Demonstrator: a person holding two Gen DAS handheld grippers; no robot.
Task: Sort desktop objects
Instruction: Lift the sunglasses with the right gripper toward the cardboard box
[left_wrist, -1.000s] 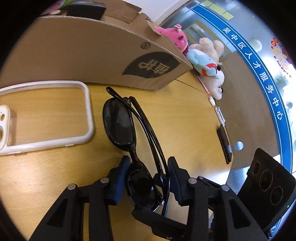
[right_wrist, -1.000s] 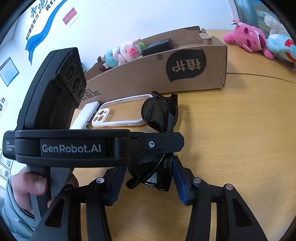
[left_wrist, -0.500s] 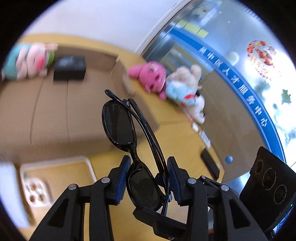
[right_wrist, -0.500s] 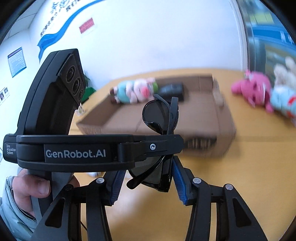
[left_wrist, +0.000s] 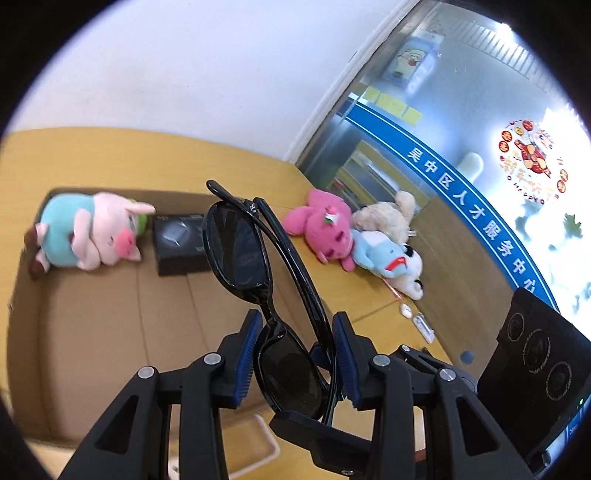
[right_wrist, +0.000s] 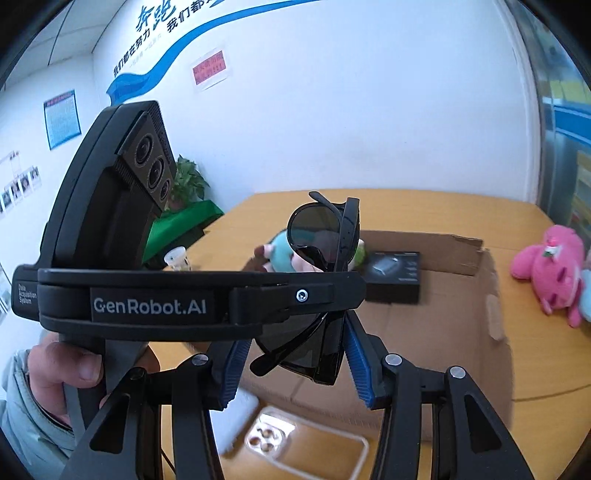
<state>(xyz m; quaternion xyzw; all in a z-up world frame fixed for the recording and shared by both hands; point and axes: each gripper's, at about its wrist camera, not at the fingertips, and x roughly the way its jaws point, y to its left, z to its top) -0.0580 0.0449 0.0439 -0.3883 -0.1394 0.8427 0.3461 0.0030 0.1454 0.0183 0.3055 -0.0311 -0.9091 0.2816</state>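
Observation:
Folded black sunglasses (left_wrist: 236, 251) hang in the air over the open cardboard box (left_wrist: 92, 332). My left gripper (left_wrist: 297, 332) is shut on them near the bridge, blue pads against frame and temples. In the right wrist view the sunglasses (right_wrist: 317, 229) stick up past the left gripper's housing (right_wrist: 147, 306), which crosses the picture. My right gripper (right_wrist: 295, 347) is shut on the lower lens end, with its housing (left_wrist: 535, 369) at the lower right of the left wrist view. A pig plush (left_wrist: 92, 236) and a small black box (left_wrist: 179, 240) lie inside the cardboard box (right_wrist: 443, 332).
A pink plush (left_wrist: 325, 225) and a blue-and-white plush (left_wrist: 384, 254) lie on the wooden table right of the box. A white phone case (right_wrist: 306, 443) and a white block (right_wrist: 236, 417) lie on the table in front of it. A person's hand (right_wrist: 62, 365) grips the left handle.
Both grippers have risen together with the sunglasses off the table and moved toward the box. The views now look down into the box instead of at its side.

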